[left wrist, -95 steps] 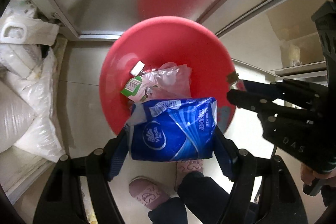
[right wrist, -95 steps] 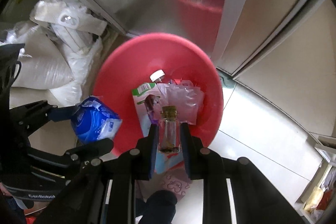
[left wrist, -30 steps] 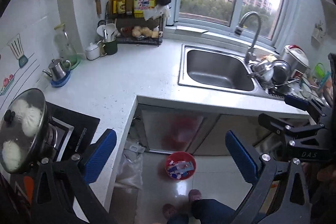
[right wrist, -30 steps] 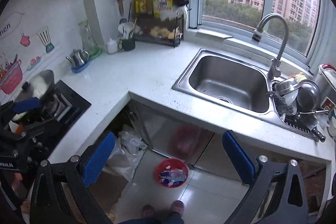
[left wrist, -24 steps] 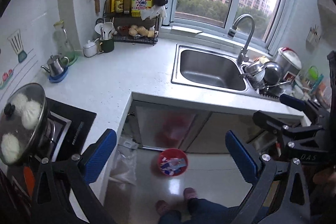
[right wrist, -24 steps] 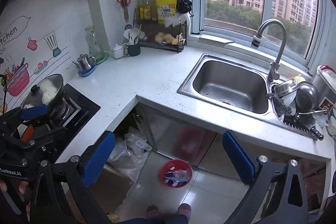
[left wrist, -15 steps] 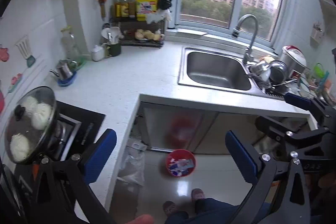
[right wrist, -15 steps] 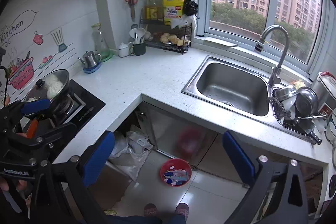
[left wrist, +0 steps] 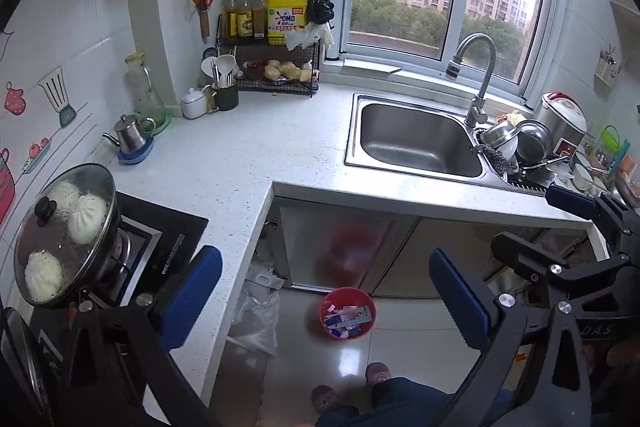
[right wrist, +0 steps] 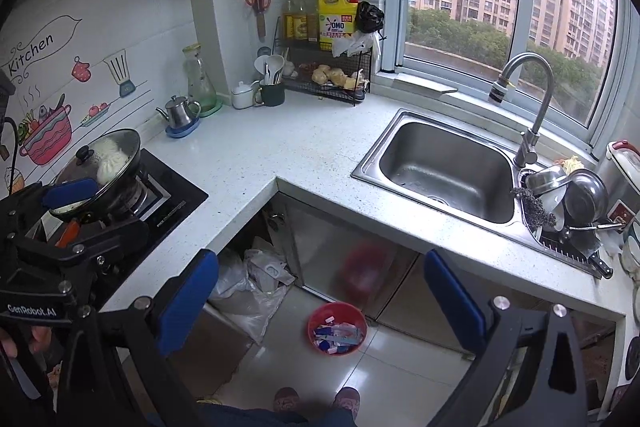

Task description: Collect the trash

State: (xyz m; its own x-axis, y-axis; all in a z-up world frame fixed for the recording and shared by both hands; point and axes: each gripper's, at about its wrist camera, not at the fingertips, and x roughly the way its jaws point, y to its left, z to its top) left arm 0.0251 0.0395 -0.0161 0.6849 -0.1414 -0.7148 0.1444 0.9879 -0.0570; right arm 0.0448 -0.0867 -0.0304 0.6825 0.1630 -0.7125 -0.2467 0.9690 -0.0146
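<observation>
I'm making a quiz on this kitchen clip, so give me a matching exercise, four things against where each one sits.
Things:
1. red bin
2. steel kettle
3. yellow detergent jug
4. lidded pan

Places:
A. on the stove
B. top of the wire rack
C. on the floor by the cabinets
D. on a blue trivet, left counter

Pairs: 1-C, 2-D, 3-B, 4-A

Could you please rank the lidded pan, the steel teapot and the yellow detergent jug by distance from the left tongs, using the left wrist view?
1. Lidded pan: near left, on the stove.
2. Steel teapot: left, mid-counter.
3. Yellow detergent jug: far corner rack.
</observation>
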